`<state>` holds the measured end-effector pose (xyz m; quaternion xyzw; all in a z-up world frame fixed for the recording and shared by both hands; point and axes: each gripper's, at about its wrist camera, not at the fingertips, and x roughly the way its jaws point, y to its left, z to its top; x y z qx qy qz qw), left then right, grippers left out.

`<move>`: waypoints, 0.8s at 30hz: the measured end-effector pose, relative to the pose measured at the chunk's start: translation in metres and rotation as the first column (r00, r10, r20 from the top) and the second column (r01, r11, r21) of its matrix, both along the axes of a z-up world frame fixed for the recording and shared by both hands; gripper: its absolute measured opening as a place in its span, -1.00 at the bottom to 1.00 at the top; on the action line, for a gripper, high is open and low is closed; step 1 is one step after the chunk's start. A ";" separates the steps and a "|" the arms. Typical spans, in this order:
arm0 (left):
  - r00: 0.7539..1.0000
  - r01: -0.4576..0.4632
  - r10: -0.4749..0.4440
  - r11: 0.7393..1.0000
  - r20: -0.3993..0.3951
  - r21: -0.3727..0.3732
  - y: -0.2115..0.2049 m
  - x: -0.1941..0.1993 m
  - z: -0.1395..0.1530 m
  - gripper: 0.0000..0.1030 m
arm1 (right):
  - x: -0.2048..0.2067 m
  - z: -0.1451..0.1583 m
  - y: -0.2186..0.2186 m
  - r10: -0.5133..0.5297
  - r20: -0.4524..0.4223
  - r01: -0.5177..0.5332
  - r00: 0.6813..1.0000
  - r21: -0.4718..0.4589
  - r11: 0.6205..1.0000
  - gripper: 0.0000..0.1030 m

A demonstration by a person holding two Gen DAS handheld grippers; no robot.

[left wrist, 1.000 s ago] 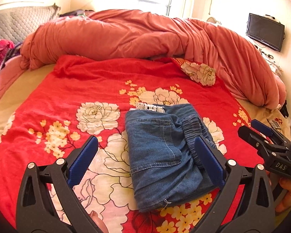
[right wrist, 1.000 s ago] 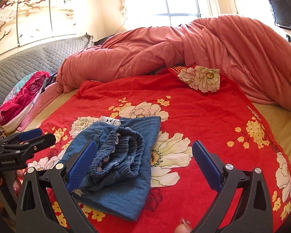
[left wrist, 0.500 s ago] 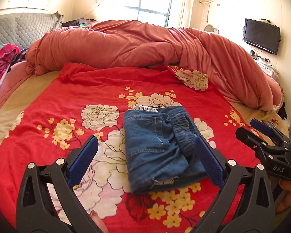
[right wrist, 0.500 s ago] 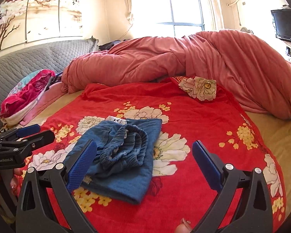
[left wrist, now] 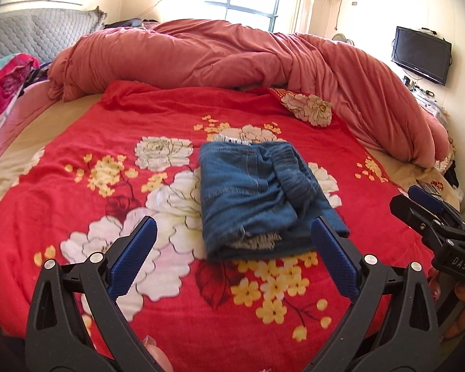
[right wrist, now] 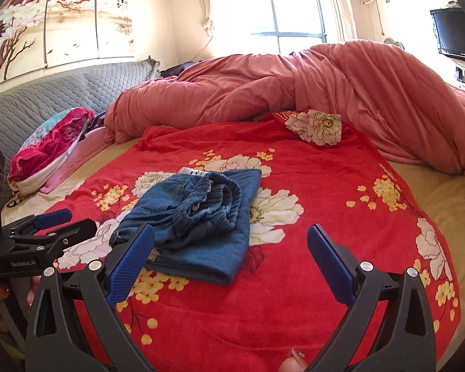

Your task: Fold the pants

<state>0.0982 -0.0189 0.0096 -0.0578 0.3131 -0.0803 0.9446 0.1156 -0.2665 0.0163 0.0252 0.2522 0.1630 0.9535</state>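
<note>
Blue denim pants lie folded into a compact bundle on the red floral blanket, the elastic waistband bunched on top. They also show in the right wrist view. My left gripper is open and empty, held back above the bundle's near edge. My right gripper is open and empty, just right of the bundle. The right gripper appears at the right edge of the left wrist view, and the left gripper at the left edge of the right wrist view.
A rumpled salmon duvet is heaped across the far side of the bed and down its right side. A pink patterned cloth lies at the left by the grey quilted headboard. A TV hangs on the right wall.
Both grippers have drawn back and risen from the folded pants, so the bundle sits farther away in both views. The pants have not moved.
</note>
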 end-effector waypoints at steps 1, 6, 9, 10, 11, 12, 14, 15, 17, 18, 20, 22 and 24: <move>1.000 0.001 -0.001 1.000 -0.004 -0.002 0.000 -0.003 -0.002 0.82 | -0.003 -0.001 0.000 0.002 -0.001 -0.002 1.000 -0.003 1.000 0.90; 1.000 0.002 -0.002 1.000 -0.022 -0.001 0.000 -0.015 -0.010 0.82 | -0.015 -0.007 0.000 0.005 -0.013 -0.005 1.000 -0.023 1.000 0.91; 0.999 0.000 0.001 1.000 -0.044 0.002 0.000 -0.022 -0.018 0.82 | -0.021 -0.012 -0.001 0.003 -0.019 -0.004 1.000 -0.041 0.999 0.91; 0.999 -0.001 0.001 1.000 -0.053 0.003 0.000 -0.023 -0.020 0.82 | -0.023 -0.014 -0.001 0.001 -0.022 -0.002 1.000 -0.044 0.999 0.91; 0.998 0.000 0.001 1.000 -0.060 0.004 0.000 -0.025 -0.022 0.82 | -0.025 -0.016 -0.001 0.002 -0.027 -0.003 1.000 -0.044 0.999 0.91; 0.998 -0.001 0.001 1.000 -0.068 0.004 0.000 -0.027 -0.025 0.82 | -0.026 -0.017 -0.001 0.004 -0.032 -0.005 0.999 -0.045 0.999 0.91; 0.997 -0.002 0.002 1.000 -0.079 -0.004 0.001 -0.030 -0.028 0.82 | -0.028 -0.022 0.000 0.010 -0.043 -0.012 0.999 -0.052 0.999 0.91; 0.996 0.001 -0.001 1.000 -0.086 -0.009 0.001 -0.032 -0.030 0.82 | -0.029 -0.023 0.001 0.010 -0.046 -0.013 0.999 -0.056 0.998 0.91; 0.995 0.002 -0.003 1.000 -0.096 -0.010 0.000 -0.035 -0.032 0.82 | -0.031 -0.027 0.003 0.015 -0.056 -0.018 0.998 -0.062 0.998 0.91; 0.995 0.003 -0.004 1.000 -0.101 -0.008 0.000 -0.036 -0.033 0.82 | -0.032 -0.028 0.003 0.015 -0.060 -0.019 0.998 -0.063 0.998 0.91; 0.994 0.005 -0.005 1.000 -0.112 -0.007 -0.001 -0.040 -0.038 0.82 | -0.033 -0.032 0.004 0.022 -0.073 -0.027 0.997 -0.067 0.997 0.91; 0.992 0.002 -0.002 1.000 -0.129 -0.002 -0.001 -0.042 -0.042 0.82 | -0.034 -0.037 0.007 0.026 -0.091 -0.033 0.996 -0.081 0.996 0.91; 0.989 -0.002 0.002 1.000 -0.147 0.002 -0.001 -0.042 -0.047 0.82 | -0.036 -0.040 0.009 0.023 -0.101 -0.033 0.995 -0.094 0.995 0.91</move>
